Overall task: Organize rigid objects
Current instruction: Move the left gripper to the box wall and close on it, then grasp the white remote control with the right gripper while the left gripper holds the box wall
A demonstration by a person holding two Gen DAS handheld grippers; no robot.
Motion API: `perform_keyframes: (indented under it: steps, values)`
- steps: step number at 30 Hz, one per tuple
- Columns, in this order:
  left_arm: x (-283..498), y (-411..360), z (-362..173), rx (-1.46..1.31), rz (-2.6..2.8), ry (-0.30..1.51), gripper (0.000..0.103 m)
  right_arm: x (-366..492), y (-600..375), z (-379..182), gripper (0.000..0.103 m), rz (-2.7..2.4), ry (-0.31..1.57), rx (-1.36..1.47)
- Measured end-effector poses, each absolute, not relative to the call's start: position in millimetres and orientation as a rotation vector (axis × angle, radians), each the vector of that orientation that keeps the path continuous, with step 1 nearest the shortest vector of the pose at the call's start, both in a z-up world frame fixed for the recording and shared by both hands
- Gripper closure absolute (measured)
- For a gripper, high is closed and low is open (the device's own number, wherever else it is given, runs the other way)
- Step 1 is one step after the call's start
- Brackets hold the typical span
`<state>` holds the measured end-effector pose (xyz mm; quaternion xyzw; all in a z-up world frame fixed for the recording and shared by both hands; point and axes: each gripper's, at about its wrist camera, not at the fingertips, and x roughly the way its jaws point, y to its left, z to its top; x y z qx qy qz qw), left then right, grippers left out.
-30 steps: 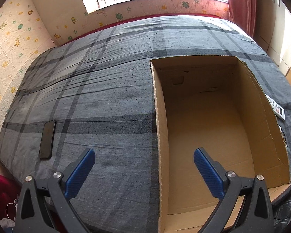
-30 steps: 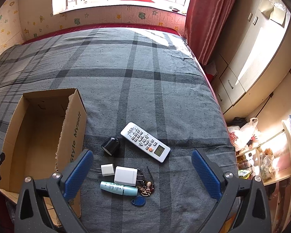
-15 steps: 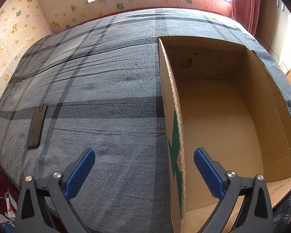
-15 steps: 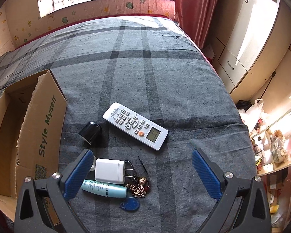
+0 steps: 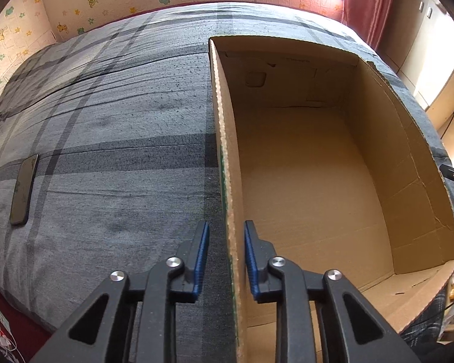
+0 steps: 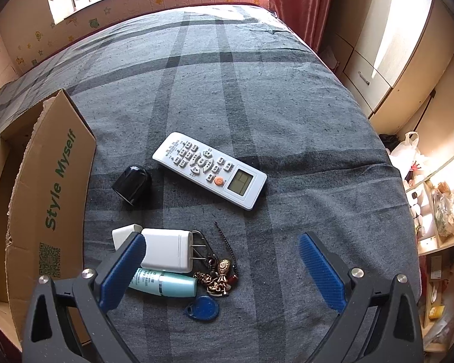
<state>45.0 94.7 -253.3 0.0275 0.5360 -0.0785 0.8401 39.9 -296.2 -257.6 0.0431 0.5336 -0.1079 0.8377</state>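
An open, empty cardboard box (image 5: pixel 317 166) lies on the grey plaid bed. My left gripper (image 5: pixel 226 257) is closed around the box's left wall (image 5: pixel 227 151), one pad on each side. In the right wrist view my right gripper (image 6: pixel 221 269) is open above a cluster of things: a white remote (image 6: pixel 210 169), a black cap (image 6: pixel 132 184), a white charger (image 6: pixel 166 250), a smaller white plug (image 6: pixel 124 233), a teal tube (image 6: pixel 163 283), a keychain (image 6: pixel 218 275) and a blue key fob (image 6: pixel 203 308). The box (image 6: pixel 54 187) stands to their left.
A dark phone (image 5: pixel 23 190) lies on the bed (image 5: pixel 121 151) far left of the box. The bed's right edge drops toward cupboards (image 6: pixel 387 45) and cluttered shelves (image 6: pixel 439 211). A red curtain (image 6: pixel 296 3) hangs by the window.
My left gripper has closed from wide open onto the box's left wall. My right gripper has moved forward and lower over the small objects, still open.
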Motion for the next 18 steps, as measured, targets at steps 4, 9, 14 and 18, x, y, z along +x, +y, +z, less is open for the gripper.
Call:
perform_keyframes:
  steps: [4,9,14,18]
  values:
    - [46,89,-253,0.086,-0.164,1.126,0.084,45,-296,-260,0.0,-0.227,1.135,0.096]
    - [44,85,-256,0.103,-0.128,1.119,0.091,56,-294,-260,0.0,-0.215,1.133,0.077]
    - [44,85,-256,0.109,-0.127,1.12,0.091,69,-296,-260,0.0,-0.206,1.138,0.058]
    - [41,82,-255,0.121,-0.125,1.121,0.091,83,-302,-266,0.0,-0.168,1.155,0.051]
